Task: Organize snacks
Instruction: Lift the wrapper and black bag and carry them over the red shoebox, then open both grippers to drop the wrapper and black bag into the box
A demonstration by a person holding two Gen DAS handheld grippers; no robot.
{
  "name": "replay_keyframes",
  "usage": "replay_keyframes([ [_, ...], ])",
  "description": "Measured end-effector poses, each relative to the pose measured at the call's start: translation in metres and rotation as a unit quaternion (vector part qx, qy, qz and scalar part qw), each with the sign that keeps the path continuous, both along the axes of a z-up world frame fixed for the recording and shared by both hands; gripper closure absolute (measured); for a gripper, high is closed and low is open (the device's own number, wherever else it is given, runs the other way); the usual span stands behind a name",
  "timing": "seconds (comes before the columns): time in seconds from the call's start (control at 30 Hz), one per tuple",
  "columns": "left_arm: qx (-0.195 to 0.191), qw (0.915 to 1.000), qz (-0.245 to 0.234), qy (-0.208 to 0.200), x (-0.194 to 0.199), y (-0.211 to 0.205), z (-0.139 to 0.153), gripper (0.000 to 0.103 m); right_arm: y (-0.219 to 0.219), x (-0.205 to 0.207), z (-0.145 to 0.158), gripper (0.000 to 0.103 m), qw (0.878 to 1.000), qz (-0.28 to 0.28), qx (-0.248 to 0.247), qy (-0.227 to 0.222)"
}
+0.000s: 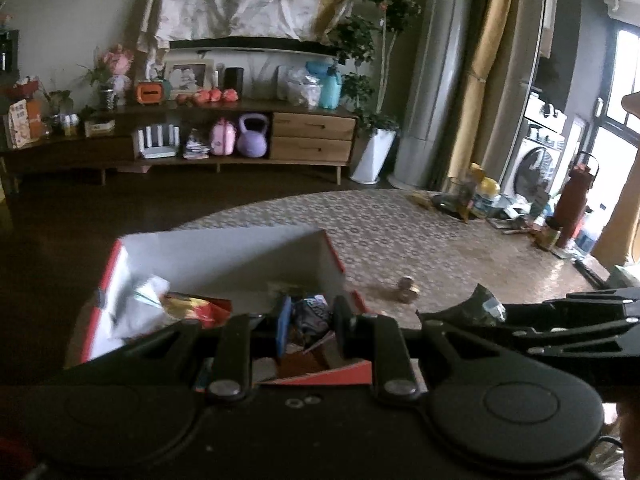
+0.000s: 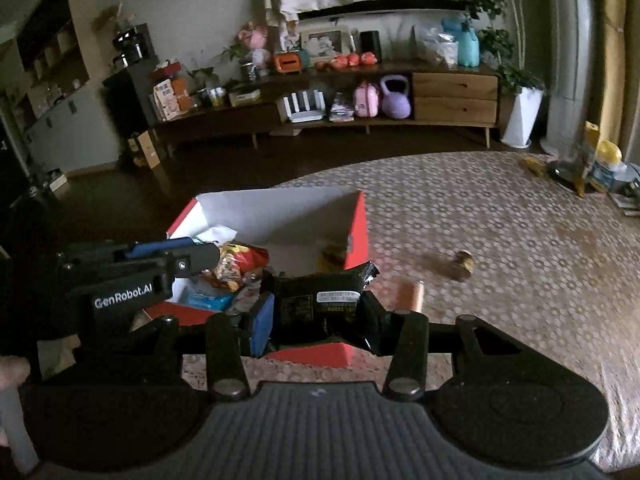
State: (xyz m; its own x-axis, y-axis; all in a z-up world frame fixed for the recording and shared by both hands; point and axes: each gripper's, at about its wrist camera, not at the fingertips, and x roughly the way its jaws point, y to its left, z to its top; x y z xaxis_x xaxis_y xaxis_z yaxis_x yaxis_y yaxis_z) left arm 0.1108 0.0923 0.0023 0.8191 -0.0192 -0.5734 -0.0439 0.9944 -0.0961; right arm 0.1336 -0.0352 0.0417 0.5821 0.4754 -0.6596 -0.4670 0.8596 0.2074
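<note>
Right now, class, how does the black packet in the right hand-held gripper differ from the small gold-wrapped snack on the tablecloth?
The black packet is dark, flat and crinkled; the gold-wrapped snack is small, rounded and shiny.
The black packet is clamped in the right hand-held gripper above the red box; the gold-wrapped snack lies loose on the tablecloth.
Neither is in the red box.

Both matte-black plastic grippers [image 1: 308, 328] [image 2: 316, 312] had blue finger pads [image 2: 262, 330], silver pivot screws and round housings; the left one [image 2: 132, 276] bore white "GenRobot.AI" lettering.
</note>
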Motion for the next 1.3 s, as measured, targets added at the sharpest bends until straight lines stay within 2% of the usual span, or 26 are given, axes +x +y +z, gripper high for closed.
replay_keyframes([
  [0.37, 0.005, 0.9993, 0.033, 0.017, 0.016, 0.053, -0.002, 0.084, 0.051, 0.026, -0.012, 0.058, 1.000, 0.020, -0.016, 0.000],
  [0.9, 0.022, 0.9931, 0.075, 0.087, 0.054, 0.114, -0.055, 0.084, 0.101, 0.080, -0.069, 0.058, 0.997, 0.035, -0.061, 0.030],
  [1.23, 0.037, 0.9883, 0.071, 0.130, 0.062, 0.121, -0.083, 0.083, 0.117, 0.094, -0.096, 0.058, 0.994, 0.046, -0.083, 0.055],
  [1.3, 0.049, 0.9880, 0.067, 0.130, 0.062, 0.118, -0.084, 0.083, 0.119, 0.095, -0.100, 0.058, 0.993, 0.049, -0.085, 0.059],
])
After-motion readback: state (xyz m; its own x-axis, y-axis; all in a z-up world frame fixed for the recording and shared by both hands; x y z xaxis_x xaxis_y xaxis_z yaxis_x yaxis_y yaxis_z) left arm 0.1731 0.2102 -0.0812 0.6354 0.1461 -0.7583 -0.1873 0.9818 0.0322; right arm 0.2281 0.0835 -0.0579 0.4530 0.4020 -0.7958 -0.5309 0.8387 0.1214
